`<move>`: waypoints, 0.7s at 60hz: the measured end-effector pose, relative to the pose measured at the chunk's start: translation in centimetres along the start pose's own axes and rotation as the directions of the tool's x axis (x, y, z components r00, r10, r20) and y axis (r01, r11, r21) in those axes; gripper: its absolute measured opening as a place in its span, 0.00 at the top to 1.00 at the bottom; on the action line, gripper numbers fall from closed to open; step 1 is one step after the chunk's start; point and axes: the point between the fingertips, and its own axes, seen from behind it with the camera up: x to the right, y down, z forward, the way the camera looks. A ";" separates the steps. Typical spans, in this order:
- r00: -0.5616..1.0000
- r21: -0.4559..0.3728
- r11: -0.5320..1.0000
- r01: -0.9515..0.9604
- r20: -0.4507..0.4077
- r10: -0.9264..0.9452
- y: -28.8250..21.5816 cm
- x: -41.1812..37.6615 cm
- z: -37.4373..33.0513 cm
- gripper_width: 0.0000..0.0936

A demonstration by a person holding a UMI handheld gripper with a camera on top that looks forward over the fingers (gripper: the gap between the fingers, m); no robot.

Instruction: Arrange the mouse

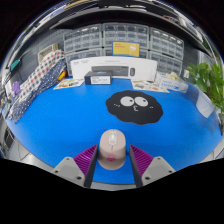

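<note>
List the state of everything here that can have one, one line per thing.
tongs: shut on the mouse, a pad at each side of it.
mouse: pale, held between the fingers above the blue table.
black mouse pad: lying flat on the blue table, nothing on it, beyond the fingers.

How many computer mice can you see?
1. The mouse sits between the tool's fingers on the blue table, just before the black mouse pad. Others could be hidden in the clutter behind.
</note>
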 end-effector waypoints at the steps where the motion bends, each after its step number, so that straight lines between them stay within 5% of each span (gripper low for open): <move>1: 1.000 0.002 1.000 0.001 -0.004 -0.001 -0.1 0.2 0.1 0.38; 20: 0.998 -0.026 0.999 0.039 0.047 -0.038 0.3 0.4 -0.1 0.69; 29: 0.997 -0.058 0.997 0.053 0.061 -0.049 0.0 -0.2 -0.7 0.69; 42: 0.994 0.103 0.995 0.017 0.105 -0.027 -11.6 -1.9 -4.8 0.69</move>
